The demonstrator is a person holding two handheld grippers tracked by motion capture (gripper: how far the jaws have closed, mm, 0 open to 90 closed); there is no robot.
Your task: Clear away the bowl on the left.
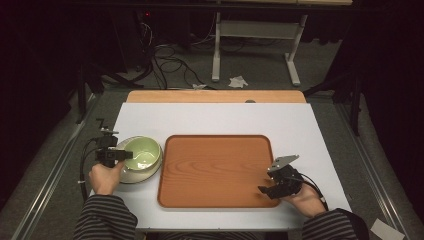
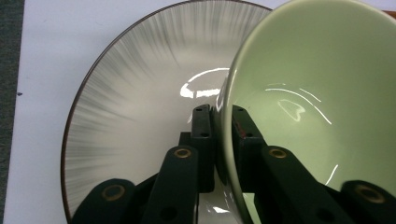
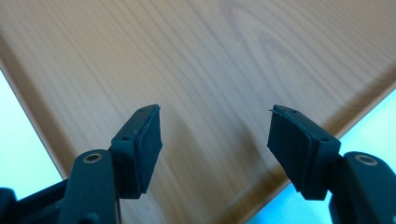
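The green bowl (image 2: pixel 317 93) sits on a streaked plate (image 2: pixel 135 107) left of the wooden tray (image 1: pixel 215 170), its near rim pinched by the left gripper (image 2: pixel 223 122) (one jaw inside, one outside). The right gripper (image 3: pixel 215 135) hovers spread above the tray's corner.

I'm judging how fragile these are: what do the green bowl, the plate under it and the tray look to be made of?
The green bowl looks like glazed ceramic: smooth, glossy, with sharp light reflections. The plate also looks like glazed ceramic, white with fine grey radial streaks and a dark rim. The tray shows wood grain with a satin finish; solid wood or a printed laminate, I cannot tell. The left gripper pinches the bowl's wall.
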